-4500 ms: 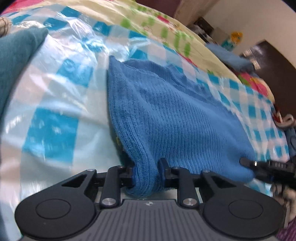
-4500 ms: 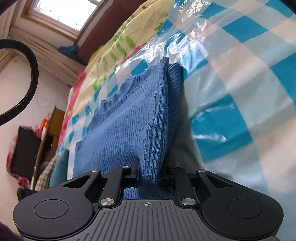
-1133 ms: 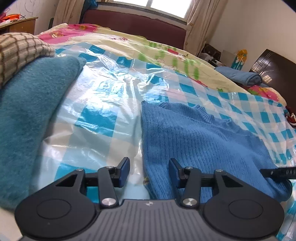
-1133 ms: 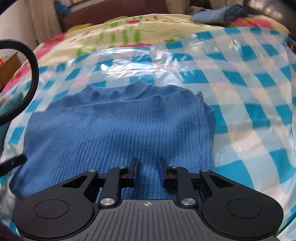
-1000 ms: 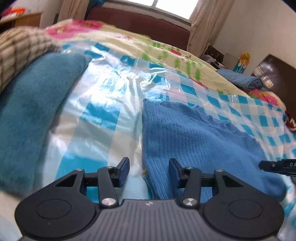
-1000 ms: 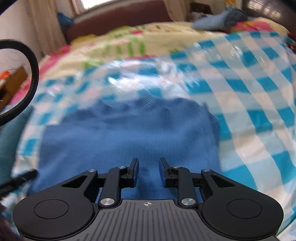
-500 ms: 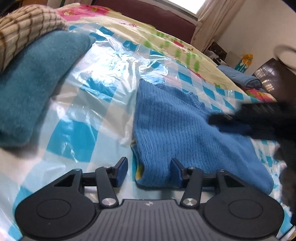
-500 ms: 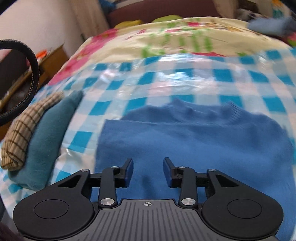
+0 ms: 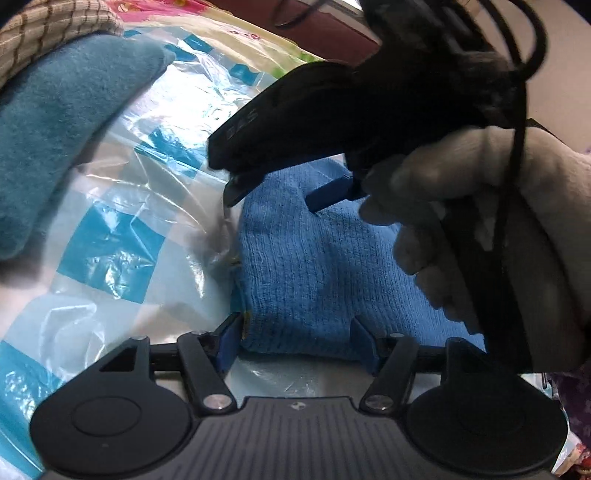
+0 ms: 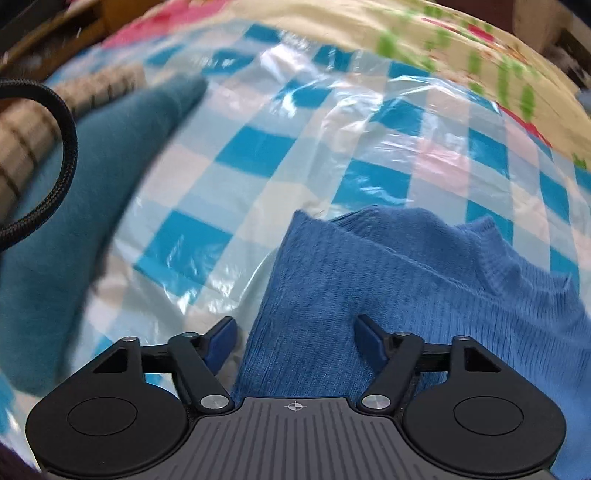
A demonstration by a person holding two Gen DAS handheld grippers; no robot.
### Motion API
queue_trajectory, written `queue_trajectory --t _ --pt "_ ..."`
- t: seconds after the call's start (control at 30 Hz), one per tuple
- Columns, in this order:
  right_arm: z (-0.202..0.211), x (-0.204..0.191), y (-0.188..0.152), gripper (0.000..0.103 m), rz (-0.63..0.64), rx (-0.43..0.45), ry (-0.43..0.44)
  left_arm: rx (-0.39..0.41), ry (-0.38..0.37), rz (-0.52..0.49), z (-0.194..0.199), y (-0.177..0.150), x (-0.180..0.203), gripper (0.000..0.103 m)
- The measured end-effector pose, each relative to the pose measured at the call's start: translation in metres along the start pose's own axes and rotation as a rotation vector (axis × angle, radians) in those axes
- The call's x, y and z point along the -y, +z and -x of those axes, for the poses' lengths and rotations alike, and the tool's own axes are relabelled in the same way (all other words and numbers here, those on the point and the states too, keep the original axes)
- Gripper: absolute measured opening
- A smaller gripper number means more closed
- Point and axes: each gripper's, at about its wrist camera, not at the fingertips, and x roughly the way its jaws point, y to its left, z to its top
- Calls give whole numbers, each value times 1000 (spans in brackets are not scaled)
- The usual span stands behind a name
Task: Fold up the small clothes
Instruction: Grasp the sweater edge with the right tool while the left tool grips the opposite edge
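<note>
A blue knit sweater [image 9: 314,277] lies flat on the blue-checked plastic sheet [image 9: 110,240]. My left gripper [image 9: 295,341] straddles its near left corner; its jaws are opening and the pads do not press the knit. My right gripper [image 10: 295,339] hovers over the left edge of the sweater [image 10: 406,295], jaws opening wide, with the edge between the fingers but not pinched. In the left wrist view the right gripper [image 9: 280,194] looms above the sweater, carried by a white-gloved hand [image 9: 480,229] that hides the garment's right part.
A folded teal cloth [image 9: 55,129] with a beige plaid cloth [image 9: 55,22] on it lies to the left, also visible as the teal cloth [image 10: 74,221]. A black cable [image 10: 62,122] loops at left. Floral bedding [image 10: 443,44] lies beyond the plastic sheet [image 10: 295,129].
The right gripper swept left across the sweater to its left edge and spread its jaws wide. The left gripper tipped down over the near corner and widened its jaws.
</note>
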Motion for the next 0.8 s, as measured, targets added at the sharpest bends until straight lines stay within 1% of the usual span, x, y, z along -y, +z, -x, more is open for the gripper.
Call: queue_trajectory --t 0.07,0.1,0.13,0.17,0.23,0.27,0.33,0.4,0.5,0.73,0.77,0.8 --pt "-2 -1 -2 70 37 -7 -26 -4 -39 -4 0 0 2 66" --pt "-3 1 -3 63 59 -16 -45 -9 -56 -5 0 0 2 66" --pt "-5 5 -3 51 69 -26 -60 -10 -65 -12 0 0 4 66" --pt "-4 10 -1 48 61 -30 -62 -11 -67 -21 -1 0 6 66" --pt "0 24 1 35 0 -34 -27 -11 -74 -22 -2 1 6 66" --pt "2 28 3 32 -26 -32 -13 -8 -77 -22 -3 2 7 66" --pt "7 35 2 21 -61 -22 16 -1 -74 -26 -3 2 7 66" --pt "11 37 0 16 -77 -13 37 2 -71 -28 -2 0 5 66" --pt "18 44 -1 14 -105 10 67 18 -58 -56 -1 -5 9 66" --pt "38 70 -11 13 -185 76 164 44 -6 -192 -8 -12 33 66" --pt "43 76 -14 13 -200 90 182 44 -7 -202 -9 -13 35 64" --pt "46 83 -17 13 -215 103 199 44 -14 -200 -11 -11 37 58"
